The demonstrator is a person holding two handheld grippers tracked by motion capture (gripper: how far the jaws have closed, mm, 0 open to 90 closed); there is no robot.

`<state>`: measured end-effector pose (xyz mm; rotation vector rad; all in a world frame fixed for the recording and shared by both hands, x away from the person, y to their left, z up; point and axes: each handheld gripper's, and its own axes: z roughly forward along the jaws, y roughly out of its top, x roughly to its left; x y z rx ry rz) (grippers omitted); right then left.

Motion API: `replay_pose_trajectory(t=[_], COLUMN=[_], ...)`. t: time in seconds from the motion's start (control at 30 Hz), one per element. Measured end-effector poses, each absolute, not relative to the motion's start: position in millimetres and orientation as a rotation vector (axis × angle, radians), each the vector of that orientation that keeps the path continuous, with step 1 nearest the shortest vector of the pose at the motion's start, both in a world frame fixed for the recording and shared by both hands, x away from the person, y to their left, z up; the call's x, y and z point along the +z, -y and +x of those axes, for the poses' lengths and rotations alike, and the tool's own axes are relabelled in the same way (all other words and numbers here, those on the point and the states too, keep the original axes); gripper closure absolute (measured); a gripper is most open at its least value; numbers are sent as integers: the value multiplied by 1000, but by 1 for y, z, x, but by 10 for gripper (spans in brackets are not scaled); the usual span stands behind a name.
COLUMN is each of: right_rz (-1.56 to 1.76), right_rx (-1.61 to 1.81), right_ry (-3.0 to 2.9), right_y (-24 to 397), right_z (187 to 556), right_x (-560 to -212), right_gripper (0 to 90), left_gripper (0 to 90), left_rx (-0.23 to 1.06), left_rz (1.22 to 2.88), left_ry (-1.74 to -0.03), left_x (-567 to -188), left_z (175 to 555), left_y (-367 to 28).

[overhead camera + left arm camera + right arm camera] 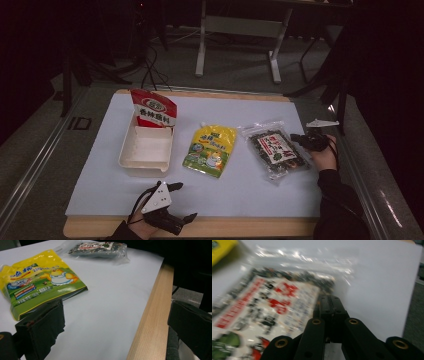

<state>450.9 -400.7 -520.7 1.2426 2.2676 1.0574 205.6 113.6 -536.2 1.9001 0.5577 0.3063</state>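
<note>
my right gripper (306, 140) has its jaws closed together with nothing between them, tips at the right edge of the clear dark-filled packet (276, 151). the packet lies flat on the white sheet (240, 190), right of centre, long axis running away from me and tilted left at the far end. my left gripper (181, 201) rests at the near edge, jaws apart. the white tray (145, 162) holds an upright red bag (153, 108). the right gripper view is blurred; the packet print is unreadable.

The red pouch (151, 108), upper left of the high view, reads 香辣脆利 on its white band; print on the yellow pouch (211, 149) and seaweed bag (276, 150) is too blurred.
</note>
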Motion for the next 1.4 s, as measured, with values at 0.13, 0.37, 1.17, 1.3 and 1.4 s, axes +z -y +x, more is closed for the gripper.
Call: replay_pose_trajectory(t=[0.13,0.37,1.17,1.3,1.4], right_rz=[1267,1328,1259,1255,1260], right_rx=[1045,1016,986,1041,1031], right_ry=[-2239,-2227,-2381,-2421,-2429], right_y=[409,415,380,376,374], right_z=[454,462,430,420,415], right_x=[-527,-537,-540,-542,-541], right_gripper=[900,900,900,900,900], left_gripper=[21,21,21,21,21], left_rx=[305,303,305,304,307], left_rz=[1901,1905,1904,1908,1913], left_ry=[-565,-564,-549,-541,-534], left_x=[-537,-537,-535,-535,-535], left_z=[206,207,206,206,206], left_y=[-114,-113,-111,-110,-109])
